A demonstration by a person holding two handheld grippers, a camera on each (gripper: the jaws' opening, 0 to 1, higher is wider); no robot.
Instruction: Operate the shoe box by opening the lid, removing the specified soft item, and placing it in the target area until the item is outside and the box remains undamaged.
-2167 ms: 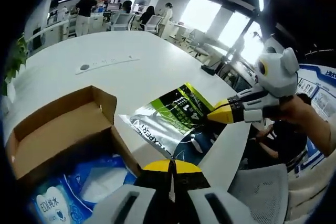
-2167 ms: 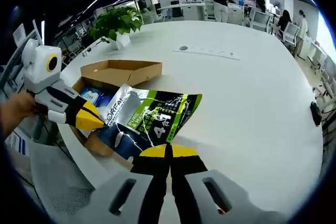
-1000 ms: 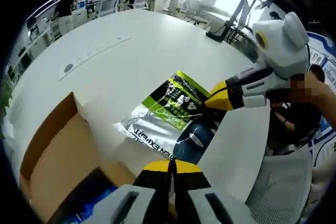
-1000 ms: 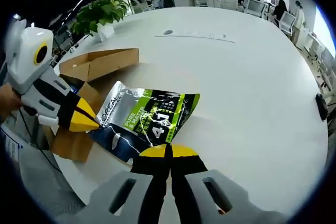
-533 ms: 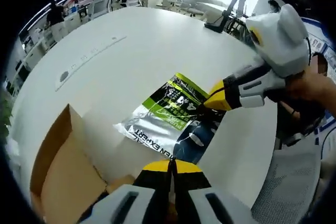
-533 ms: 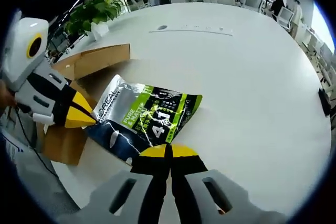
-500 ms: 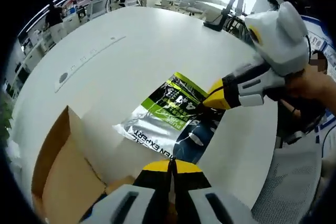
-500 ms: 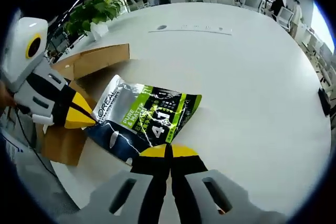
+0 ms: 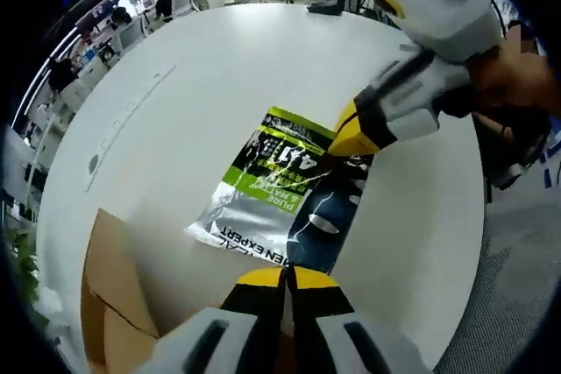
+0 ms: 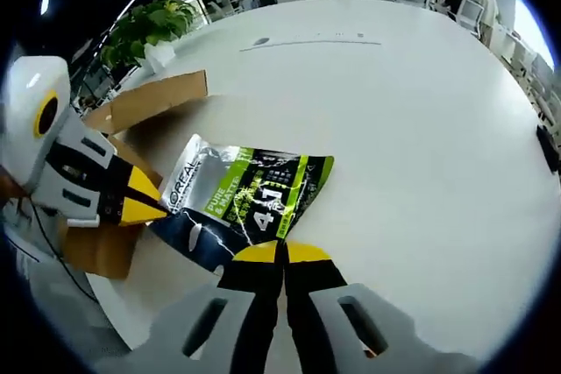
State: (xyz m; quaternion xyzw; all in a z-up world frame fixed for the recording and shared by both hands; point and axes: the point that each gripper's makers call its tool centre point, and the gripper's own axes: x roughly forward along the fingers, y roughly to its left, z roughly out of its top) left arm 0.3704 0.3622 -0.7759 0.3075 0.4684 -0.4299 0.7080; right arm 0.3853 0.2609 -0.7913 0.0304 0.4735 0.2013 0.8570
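— On the white bench (image 10: 421, 111), what lies at the far left of the right gripper view?
— The left tool (image 10: 156, 209) comes in from there, its yellow tips pinched on the near-left corner of the foil pouch (image 10: 250, 199). Behind it stands the brown shoe box (image 10: 145, 102), its flap raised; a potted plant (image 10: 149, 28) sits farther back at the bench edge.
— And the pouch itself?
— It is outside the box, just beside it, spread between the two tools — silver at the left end with "L'OREAL" print, green and black in the middle, dark blue along the near edge. Whether it lies flat on the bench or hangs slightly above it, I cannot tell.
— The right tool?
— The right tool (image 10: 282, 256) rises from the bottom of that view, jaws pressed together on the pouch's near edge.
— Does the left gripper view agree?
— Yes. The shoe box (image 9: 110, 295) is at the lower left, the pouch (image 9: 285, 194) in the middle. The left tool (image 9: 285, 279) is clenched on its near edge, and the right tool (image 9: 346, 142), held by a person's hand (image 9: 513, 63), bites the far-right corner.
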